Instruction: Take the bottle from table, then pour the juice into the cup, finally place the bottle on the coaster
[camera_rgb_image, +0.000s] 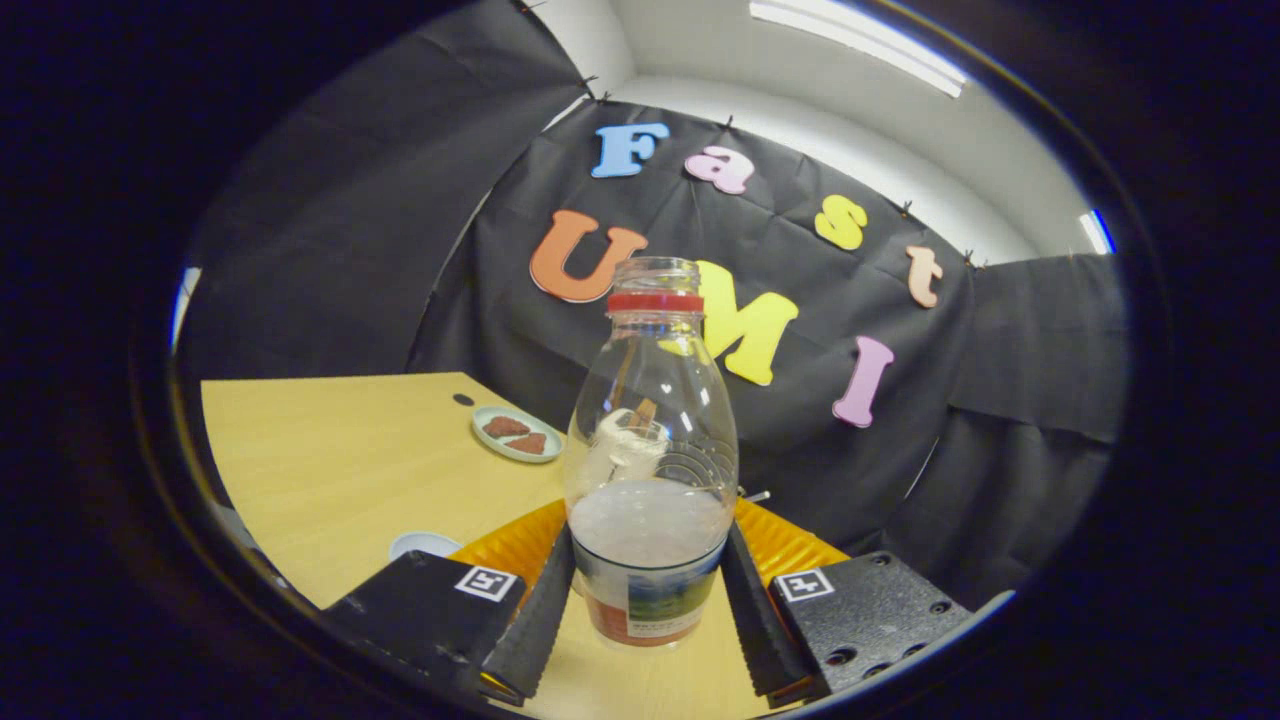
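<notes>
Wooden and pale, the worktop (330, 450) is carrying everything and is tilting in the gripper view, which suggests the tool is being held at a slant rather than level; beyond it the black cloth wall is closing off the booth; next in size, the clear bottle (650, 460) is standing up between the two fingers, its cap off and its red neck ring showing, so the mouth is free for pouring; it is sitting low in the grip, with the fingers lying along its labelled lower part, probably because that is the widest and steadiest place to take it; whitish juice is filling only the lower part of the body, which should keep it from spilling at a slight lean; the tongs (648, 610) are pressing in on both sides of the bottle, clamped on it, and its base looks lifted off or just at the wood, though I cannot tell which; an orange ribbed thing (790, 545), perhaps the coaster, is lying just behind the bottle and partly hidden by it; a small plate (517, 433) with two brown pieces is resting farther off toward the wall, out of the way; a white rim, possibly the cup (425, 544), is peeking out beside the left finger; judging by this, the taking step is in hand and the pour is yet to come
</notes>
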